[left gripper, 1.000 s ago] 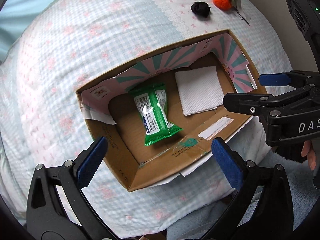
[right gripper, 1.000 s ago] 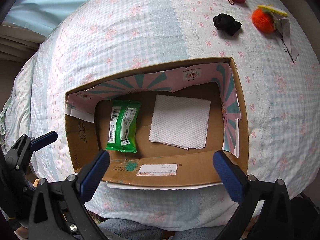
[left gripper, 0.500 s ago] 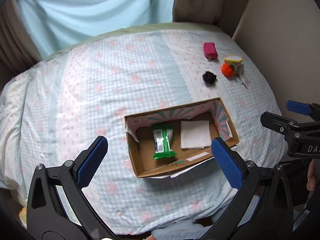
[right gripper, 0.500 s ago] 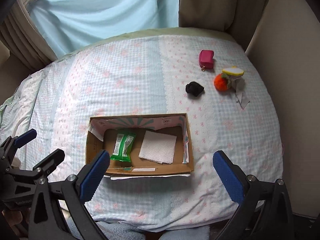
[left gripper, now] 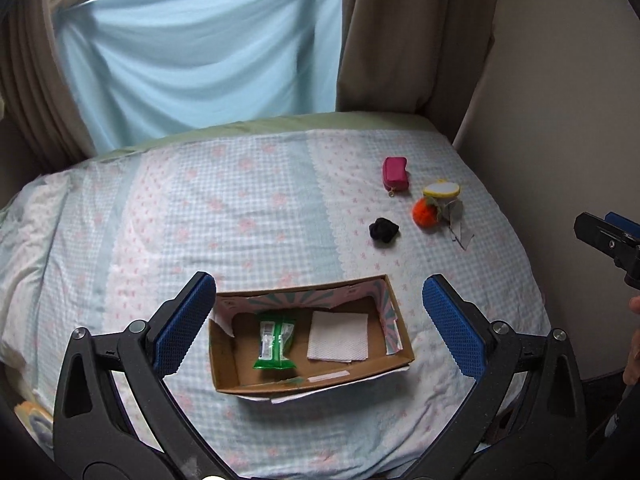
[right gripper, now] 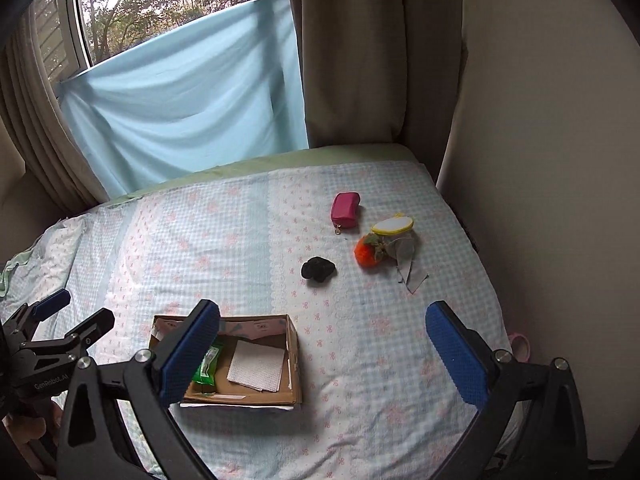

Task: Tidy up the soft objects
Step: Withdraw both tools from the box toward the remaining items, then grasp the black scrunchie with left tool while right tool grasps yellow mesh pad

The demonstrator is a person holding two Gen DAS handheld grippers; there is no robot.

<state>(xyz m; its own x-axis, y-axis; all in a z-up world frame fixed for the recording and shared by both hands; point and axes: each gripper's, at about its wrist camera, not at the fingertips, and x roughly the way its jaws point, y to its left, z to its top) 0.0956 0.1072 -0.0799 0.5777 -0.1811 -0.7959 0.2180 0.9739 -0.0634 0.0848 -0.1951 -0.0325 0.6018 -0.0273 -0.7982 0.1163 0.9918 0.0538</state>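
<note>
Matt brown corrugated card for the box, with printed paper lining (pink and teal) on the inner walls. Glossy green plastic film on the wipes packet. Embossed, matt white paper for the napkin. Soft woven cotton-like cloth, checked and slightly puckered, across the bedspread. Fuzzy orange pile on the pompom. Matt black knitted fabric in the crumpled black bundle. Smooth pink textile or faux leather (cannot tell which) on the pouch. Thin, smooth pale-blue cloth for the hanging sheet. Textured blue rubbery pads on matt black plastic frames, with bright metal screws.
</note>
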